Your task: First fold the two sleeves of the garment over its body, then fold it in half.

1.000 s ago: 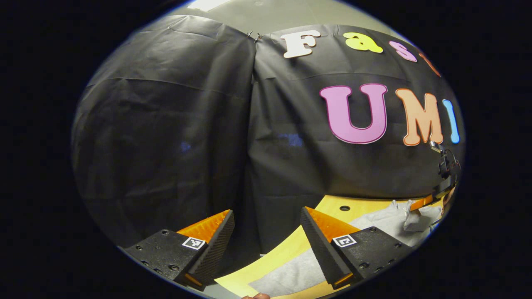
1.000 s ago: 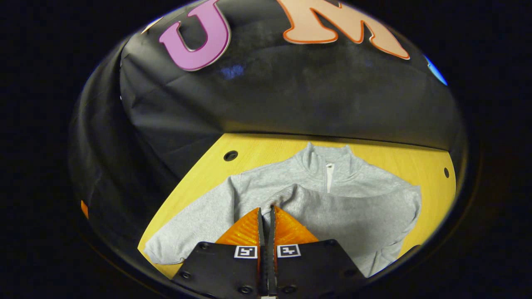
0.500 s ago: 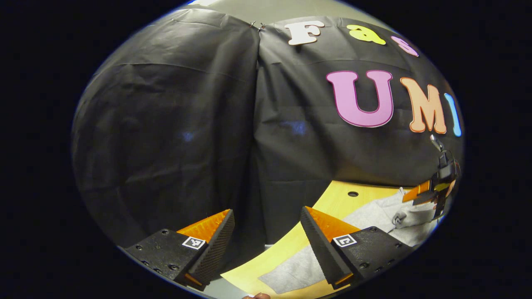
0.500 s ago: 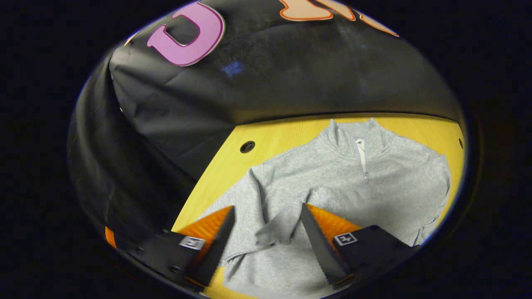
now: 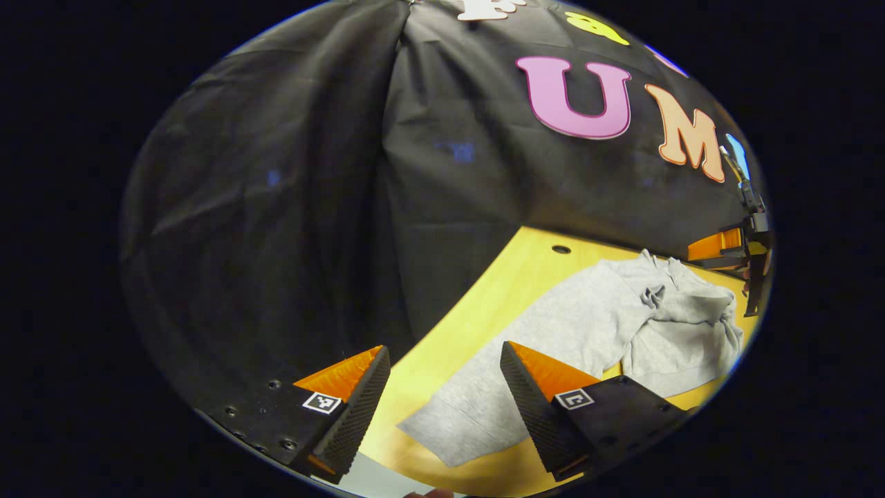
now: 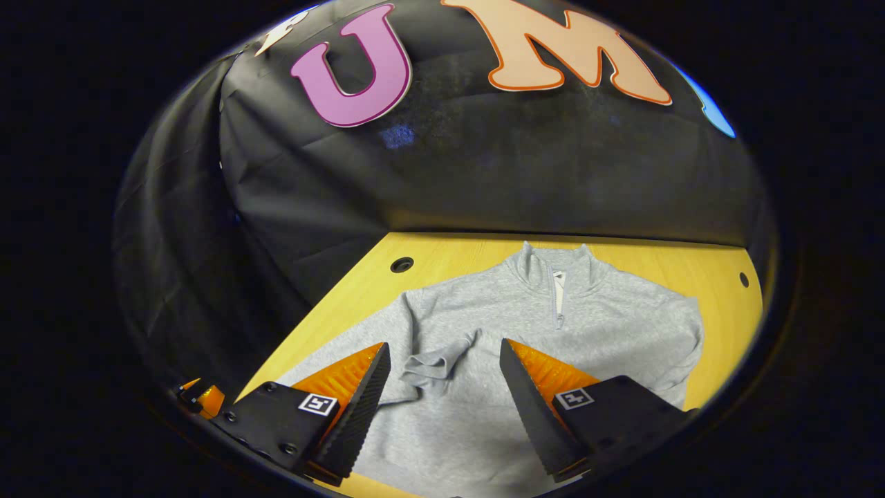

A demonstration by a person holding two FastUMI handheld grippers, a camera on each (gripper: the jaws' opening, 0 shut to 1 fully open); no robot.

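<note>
On the yellow wooden surface (image 6: 456, 250) lies the grey zip-neck garment (image 6: 588, 325), collar toward the booth's black wall, with one sleeve (image 6: 435, 363) folded across its body and the other sleeve (image 5: 498, 398) stretched outward. Above the body, the right claw (image 6: 444, 387) hangs wide open, holding nothing; beside the outstretched sleeve's cuff, the left claw (image 5: 444, 391) is likewise wide open and empty.

Yellow wooden table (image 6: 664, 261), grey garment (image 6: 525, 332) lying flat on it
</note>
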